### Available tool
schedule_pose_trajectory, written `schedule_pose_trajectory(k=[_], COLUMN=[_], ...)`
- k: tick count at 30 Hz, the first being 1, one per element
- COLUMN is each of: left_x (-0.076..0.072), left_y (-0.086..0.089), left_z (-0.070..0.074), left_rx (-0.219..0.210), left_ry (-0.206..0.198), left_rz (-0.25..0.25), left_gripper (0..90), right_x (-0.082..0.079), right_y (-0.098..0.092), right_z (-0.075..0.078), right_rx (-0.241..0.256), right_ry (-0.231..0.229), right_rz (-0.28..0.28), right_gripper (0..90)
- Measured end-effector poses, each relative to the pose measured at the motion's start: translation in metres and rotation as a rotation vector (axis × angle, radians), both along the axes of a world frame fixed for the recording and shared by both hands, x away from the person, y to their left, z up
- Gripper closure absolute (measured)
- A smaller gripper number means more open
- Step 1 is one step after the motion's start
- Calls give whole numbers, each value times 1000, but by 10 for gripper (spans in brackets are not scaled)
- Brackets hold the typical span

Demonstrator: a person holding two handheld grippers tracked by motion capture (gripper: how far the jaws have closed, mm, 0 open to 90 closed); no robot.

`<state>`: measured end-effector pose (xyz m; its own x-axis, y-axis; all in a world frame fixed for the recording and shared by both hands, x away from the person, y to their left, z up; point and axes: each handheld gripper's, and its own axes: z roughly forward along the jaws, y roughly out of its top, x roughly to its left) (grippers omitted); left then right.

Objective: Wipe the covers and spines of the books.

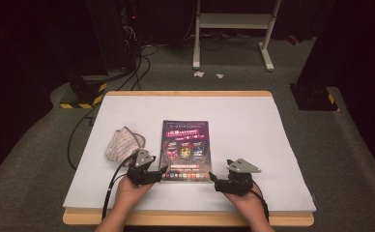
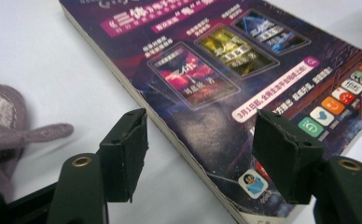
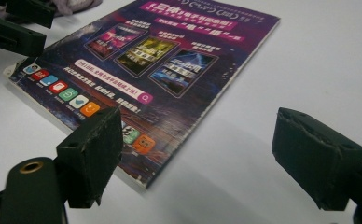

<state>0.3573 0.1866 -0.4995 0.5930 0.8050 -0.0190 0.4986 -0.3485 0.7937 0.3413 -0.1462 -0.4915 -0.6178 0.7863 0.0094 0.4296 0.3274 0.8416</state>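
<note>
Nearest the front edge of the table (image 1: 272,145), two hands are seen coming in from below, each wrapped round a gripper. The left gripper (image 1: 162,171) is held at the book's near left corner; in the left gripper view its jaws are spread wide, one over the bare white surface and the other over the cover, so that the book's spine edge runs up between them. Nothing is gripped. The right gripper (image 1: 212,180) is placed at the book's near right corner, close to the front edge of the table. In the right gripper view its jaws are likewise seen well apart, one above the cover's corner and the other over the bare table beside it, with the book's page edge between them. Whether the jaw tips rest on the cover or hang just above it cannot be told.

The book (image 1: 186,150), with a purple cover printed with three small panels and a row of coloured icons, is laid flat and closed near the middle of the table, its short side toward the front edge.

Just left of the book, a crumpled grey striped cloth (image 1: 122,143) is seen lying on the table, near the left gripper but apart from the book.

Beyond the far edge, cables and a white frame are seen on the grey floor.
</note>
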Motion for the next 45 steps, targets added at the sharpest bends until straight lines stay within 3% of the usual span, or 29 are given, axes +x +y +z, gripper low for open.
schedule_pose_trajectory(k=[4,8,12,17,22,29,40,45], left_x=[0,1,1,2,2,6,11,9], left_y=[-2,-3,-7,-11,-16,-13,-10,-12], left_z=[-1,-1,-2,-4,-4,-5,-5,-5], left_rx=[29,32,36,43,60,34,10,15], left_ry=[22,40,55,66,56,96,137,128], left_rz=[-16,-15,-25,-38,-41,-25,-40,-39], left_gripper=[381,371,359,361,359,298,296,321], right_x=[10,15,12,10,13,13,18,19], right_y=[18,29,29,26,24,29,37,37], right_z=[2,3,-1,-5,-6,-9,-16,-16], right_rx=[-22,1,16,-1,7,-12,-34,-23], right_ry=[31,57,75,101,122,155,209,213], right_rz=[16,27,17,13,12,25,19,13], right_gripper=[178,196,217,241,251,259,266,267])
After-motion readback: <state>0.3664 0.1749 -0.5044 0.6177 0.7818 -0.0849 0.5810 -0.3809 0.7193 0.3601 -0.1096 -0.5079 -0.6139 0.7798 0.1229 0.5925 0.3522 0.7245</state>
